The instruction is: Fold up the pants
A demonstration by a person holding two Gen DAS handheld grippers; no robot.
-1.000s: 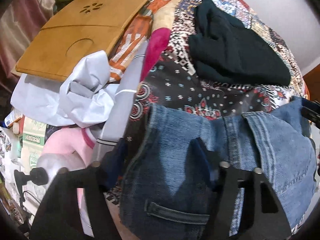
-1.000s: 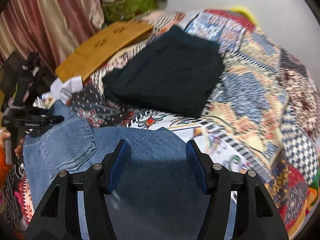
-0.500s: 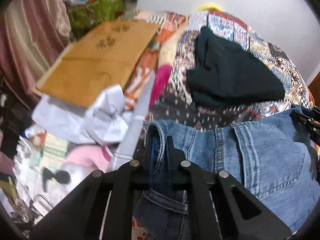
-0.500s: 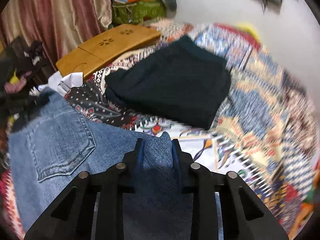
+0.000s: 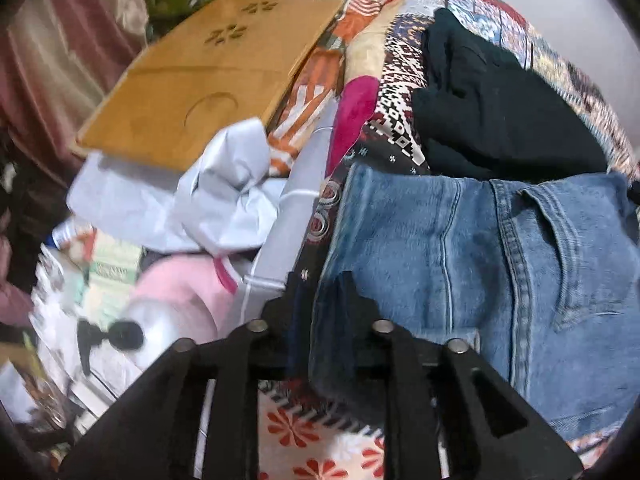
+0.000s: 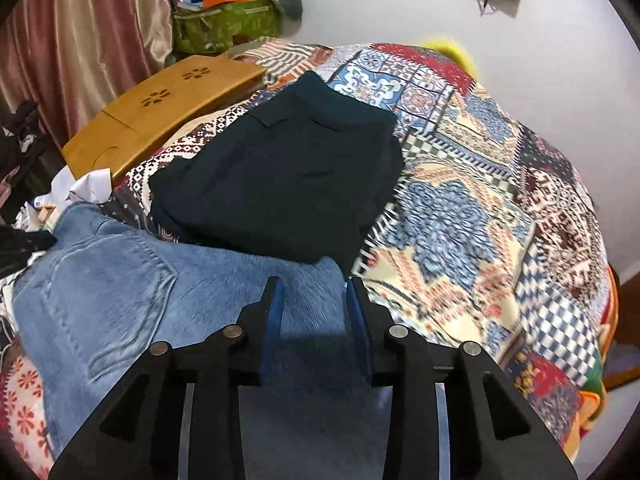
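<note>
Left gripper [image 5: 320,300]: jaws easing apart, a fold of the jeans' [image 5: 460,260] edge between them at lower centre, the right pad apparently touching denim. Right gripper [image 6: 314,308]: jaws opening, denim [image 6: 120,280] lying between and below, pads clear of it. Probably heavy, limp cloth with stiff seams; best pinched at waistband or thick hem, both corners together. Spread across the lower frame over the patterned bedspread [image 6: 480,200], just below folded dark trousers [image 6: 280,172] at centre.
</note>
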